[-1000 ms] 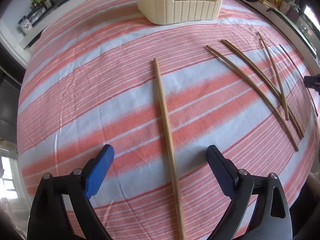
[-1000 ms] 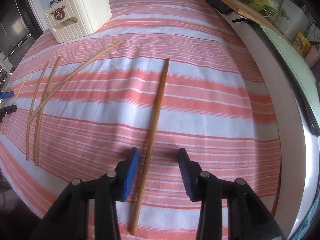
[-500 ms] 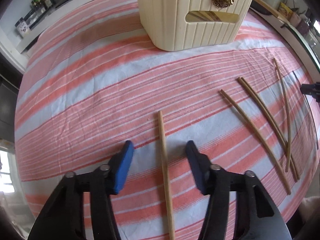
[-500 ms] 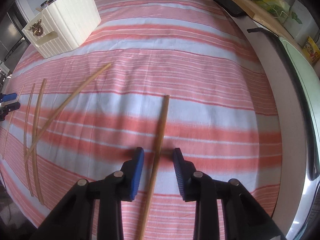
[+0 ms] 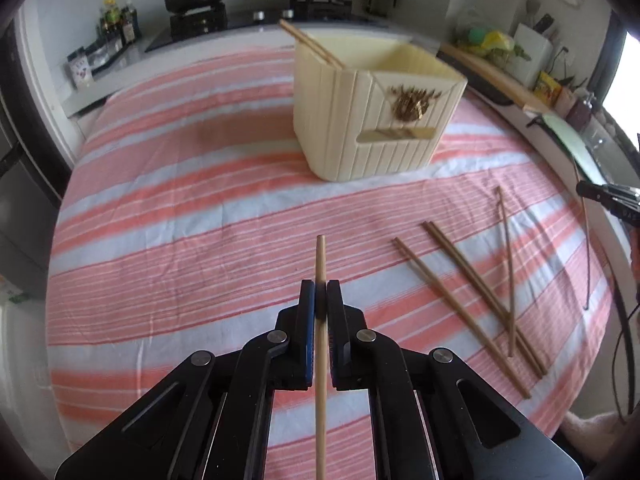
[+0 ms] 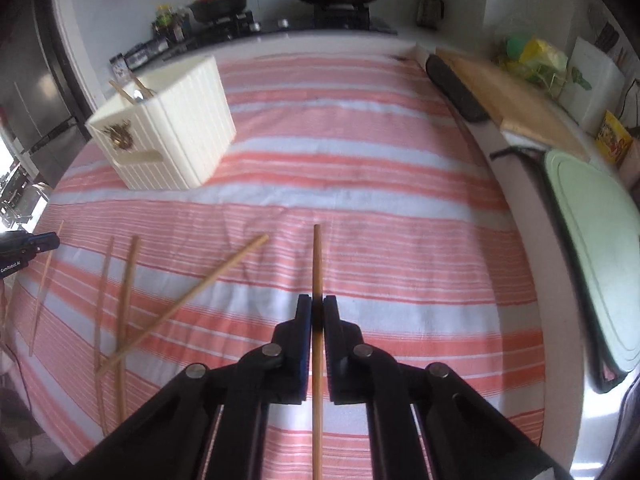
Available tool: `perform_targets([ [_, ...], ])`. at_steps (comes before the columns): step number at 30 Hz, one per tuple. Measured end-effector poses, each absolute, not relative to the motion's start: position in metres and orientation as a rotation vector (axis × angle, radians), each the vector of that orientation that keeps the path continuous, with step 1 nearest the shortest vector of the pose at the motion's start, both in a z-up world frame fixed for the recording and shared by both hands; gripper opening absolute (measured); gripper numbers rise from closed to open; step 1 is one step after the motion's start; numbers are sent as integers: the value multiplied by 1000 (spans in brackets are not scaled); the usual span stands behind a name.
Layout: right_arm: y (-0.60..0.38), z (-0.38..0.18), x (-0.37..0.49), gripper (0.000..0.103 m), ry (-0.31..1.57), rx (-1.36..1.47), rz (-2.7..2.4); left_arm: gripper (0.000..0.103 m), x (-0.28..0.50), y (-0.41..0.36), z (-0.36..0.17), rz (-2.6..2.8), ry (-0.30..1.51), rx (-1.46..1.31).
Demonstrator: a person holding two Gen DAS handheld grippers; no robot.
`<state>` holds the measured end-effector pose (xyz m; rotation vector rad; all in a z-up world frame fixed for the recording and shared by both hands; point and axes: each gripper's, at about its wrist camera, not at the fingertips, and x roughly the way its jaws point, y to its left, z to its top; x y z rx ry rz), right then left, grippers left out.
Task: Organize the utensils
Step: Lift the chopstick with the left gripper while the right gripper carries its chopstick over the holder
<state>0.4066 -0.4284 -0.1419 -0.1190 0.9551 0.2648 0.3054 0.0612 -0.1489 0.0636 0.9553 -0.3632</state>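
1. Chopstick (image 5: pixel 320 264) pinched in the left hand-held gripper (image 5: pixel 320 300), jaws just closed; another chopstick (image 6: pixel 317 264) clamped in the right hand-held gripper (image 6: pixel 317 312).
2. Cream bin (image 5: pixel 360 120) stands ahead on the striped tabletop (image 5: pixel 180 240); nothing blocks the way.
3. Loose chopsticks (image 5: pixel 472 300) lie to the left gripper's right.

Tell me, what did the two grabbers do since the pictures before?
The left gripper and right gripper have just been closing; each now pinches a chopstick and has lifted it off the cloth. The box and the loose chopsticks stayed put.
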Motion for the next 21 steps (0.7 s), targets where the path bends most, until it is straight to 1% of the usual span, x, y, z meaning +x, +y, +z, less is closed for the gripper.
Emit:
perform_targets([
  [6, -415, -77, 352, 6, 727, -155, 331, 4, 262, 73, -86, -410, 755, -36],
  [10, -405, -51, 324, 6, 622, -194, 357, 4, 244, 84, -61, -425, 665, -99],
  [15, -391, -28, 312, 6, 531, -201, 380, 4, 243, 97, -41, -427, 593, -154],
  [21, -377, -16, 327, 6, 492, -179, 385, 4, 256, 108, -9, -436, 512, -216],
])
